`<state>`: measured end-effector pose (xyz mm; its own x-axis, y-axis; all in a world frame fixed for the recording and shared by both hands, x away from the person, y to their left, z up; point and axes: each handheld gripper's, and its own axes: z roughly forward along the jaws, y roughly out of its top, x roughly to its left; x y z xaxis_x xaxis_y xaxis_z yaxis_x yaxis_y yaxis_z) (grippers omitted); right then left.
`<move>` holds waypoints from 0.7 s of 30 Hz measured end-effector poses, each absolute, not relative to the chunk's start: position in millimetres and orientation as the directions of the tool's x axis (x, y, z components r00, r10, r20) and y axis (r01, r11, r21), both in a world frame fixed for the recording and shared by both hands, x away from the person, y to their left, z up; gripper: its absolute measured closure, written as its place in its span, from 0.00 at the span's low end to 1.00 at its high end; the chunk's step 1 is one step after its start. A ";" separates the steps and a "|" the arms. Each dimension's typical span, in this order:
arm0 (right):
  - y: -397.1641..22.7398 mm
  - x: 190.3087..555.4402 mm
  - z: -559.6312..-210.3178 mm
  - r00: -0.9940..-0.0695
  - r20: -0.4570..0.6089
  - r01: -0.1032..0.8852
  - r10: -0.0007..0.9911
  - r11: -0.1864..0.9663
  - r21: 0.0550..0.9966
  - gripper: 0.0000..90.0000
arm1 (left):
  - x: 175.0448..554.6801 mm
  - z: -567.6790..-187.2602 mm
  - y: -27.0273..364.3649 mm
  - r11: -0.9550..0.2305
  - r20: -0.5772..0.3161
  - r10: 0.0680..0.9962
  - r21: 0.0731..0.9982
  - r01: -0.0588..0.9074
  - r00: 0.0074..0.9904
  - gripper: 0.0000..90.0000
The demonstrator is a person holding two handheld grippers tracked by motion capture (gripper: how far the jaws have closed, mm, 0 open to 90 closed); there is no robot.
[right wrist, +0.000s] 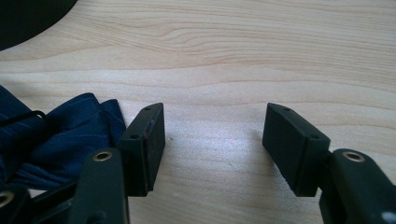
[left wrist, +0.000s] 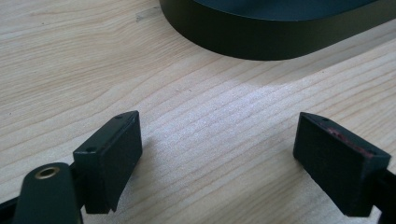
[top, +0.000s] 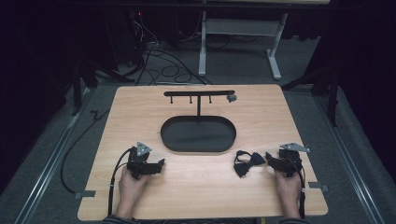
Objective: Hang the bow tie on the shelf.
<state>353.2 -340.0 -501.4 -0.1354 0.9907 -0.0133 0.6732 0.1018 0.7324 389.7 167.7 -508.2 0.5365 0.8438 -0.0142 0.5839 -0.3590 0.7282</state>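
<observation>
a dark blue bow tie (top: 247, 162) lies crumpled on the wooden table (top: 201, 186), near its front right part, just in front of the right end of the black oval tray (top: 198, 134). the right gripper (top: 273, 161) rests just beside it on the right, jaws spread wide with bare wood between them; in the right gripper view the bow tie (right wrist: 60, 140) sits outside the left jaw. the left gripper (top: 159, 165) rests well apart on the table's left side, jaws also spread, pointing toward the tray. behind the tray stands a black t-shaped hook rack (top: 199, 94).
</observation>
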 end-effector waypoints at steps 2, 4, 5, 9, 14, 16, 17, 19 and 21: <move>-340.1 353.2 -501.4 -0.136 -0.012 0.673 0.991 0.102 0.732 0.45 | 389.8 -508.2 167.7 -0.359 -0.014 0.844 0.728 0.584 0.536 0.18; -340.2 353.2 -501.4 -0.138 -0.012 0.673 0.990 0.102 0.733 0.44 | 389.8 -508.2 167.7 -0.359 -0.014 0.844 0.728 0.584 0.537 0.18; -340.0 353.2 -501.4 -0.139 -0.011 0.674 0.990 0.102 0.732 0.44 | 389.8 -508.2 167.7 -0.359 -0.014 0.844 0.728 0.584 0.536 0.18; -340.2 353.3 -501.4 -0.141 -0.012 0.673 0.990 0.105 0.732 0.44 | 389.8 -508.2 167.7 -0.359 -0.014 0.844 0.728 0.584 0.537 0.18; -340.1 353.3 -501.4 -0.142 -0.013 0.673 0.990 0.106 0.732 0.44 | 389.8 -508.2 167.7 -0.359 -0.014 0.844 0.728 0.584 0.536 0.18; -340.0 353.3 -501.5 -0.142 -0.015 0.673 0.990 0.107 0.732 0.43 | 389.8 -508.2 167.7 -0.359 -0.014 0.844 0.728 0.584 0.537 0.18; -340.0 353.3 -501.4 -0.142 -0.014 0.673 0.990 0.106 0.732 0.43 | 389.8 -508.2 167.7 -0.360 -0.014 0.844 0.728 0.584 0.537 0.18; -340.4 353.3 -501.3 -0.142 -0.011 0.675 0.990 0.105 0.731 0.44 | 389.8 -508.1 167.7 -0.360 -0.014 0.844 0.728 0.584 0.537 0.18; -340.6 353.5 -501.4 -0.140 -0.010 0.673 0.990 0.103 0.733 0.44 | 389.8 -508.2 167.6 -0.358 -0.015 0.844 0.728 0.584 0.536 0.18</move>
